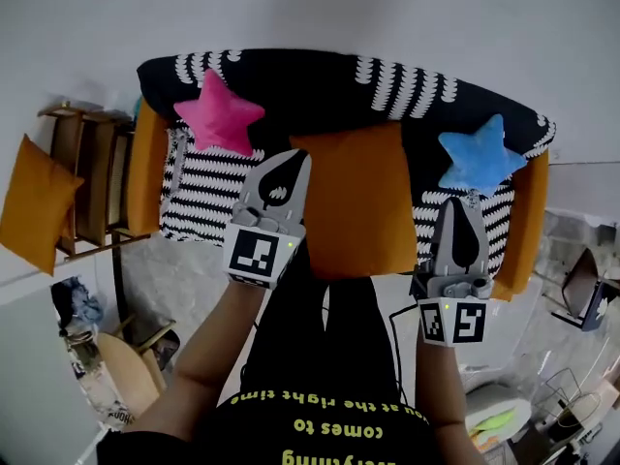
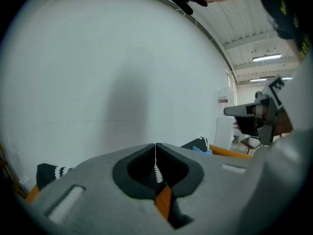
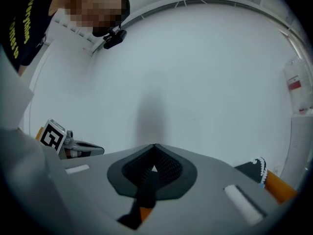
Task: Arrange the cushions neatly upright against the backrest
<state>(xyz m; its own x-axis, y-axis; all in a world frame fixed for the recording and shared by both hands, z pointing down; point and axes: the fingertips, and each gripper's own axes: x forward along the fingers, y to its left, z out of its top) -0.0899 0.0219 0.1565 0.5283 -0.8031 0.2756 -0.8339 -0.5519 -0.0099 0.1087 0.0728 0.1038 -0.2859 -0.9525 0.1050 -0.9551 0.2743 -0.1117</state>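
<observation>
left gripper [image 1: 294,158] and right gripper [image 1: 463,203]: both jaws pressed together, nothing between them, held over the front of the sofa [image 1: 320,80]. orange seat pad [image 1: 354,211] lies between the two. pink star cushion [image 1: 219,114] at the left end by the backrest, blue star cushion [image 1: 480,156] at the right end. loose orange cushion [image 1: 34,201] off the sofa, far left.

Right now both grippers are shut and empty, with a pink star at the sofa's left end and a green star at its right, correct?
No: the head view shows the right-end star is blue, not green. The pink star is at the sofa's left end, and the left gripper and right gripper are shut and empty.
</observation>
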